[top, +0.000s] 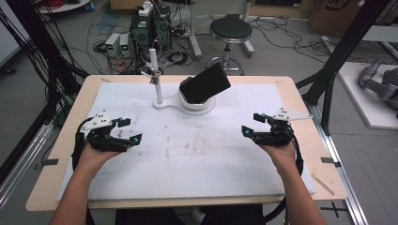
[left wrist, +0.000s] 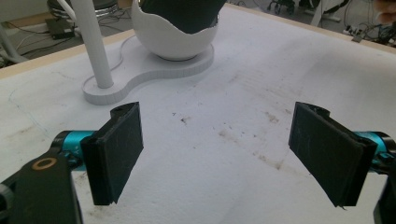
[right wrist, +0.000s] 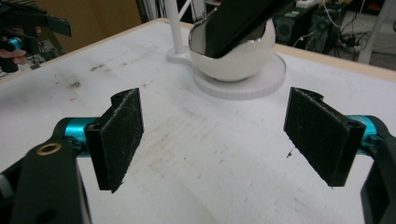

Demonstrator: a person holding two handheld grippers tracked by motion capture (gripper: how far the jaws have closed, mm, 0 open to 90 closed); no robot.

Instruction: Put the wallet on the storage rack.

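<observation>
From above, both grippers — left (top: 130,131), right (top: 251,124) — rest wide open and empty, the phone (top: 205,83) leaning in its bowl (top: 199,104) ahead between them. In each gripper view the bowl (left wrist: 173,39) (right wrist: 233,58) sits beyond gaping jaws — a careless grab could tip the phone (right wrist: 243,21) out.

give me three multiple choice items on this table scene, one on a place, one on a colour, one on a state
1. Where does the black phone sit?
A. in the white bowl-shaped holder
B. flat on the mat
C. in the left tool

2. What colour is the post beside the holder?
A. red
B. white
C. blue

3. How do the right tool's jaws stand?
A. shut on the phone
B. shut, nothing between
C. open, nothing between

Key: 1 A, the phone leans out of the holder; 2 B, the post is white in the high view; 3 C, the right gripper view has its pads wide apart over bare mat.
</observation>
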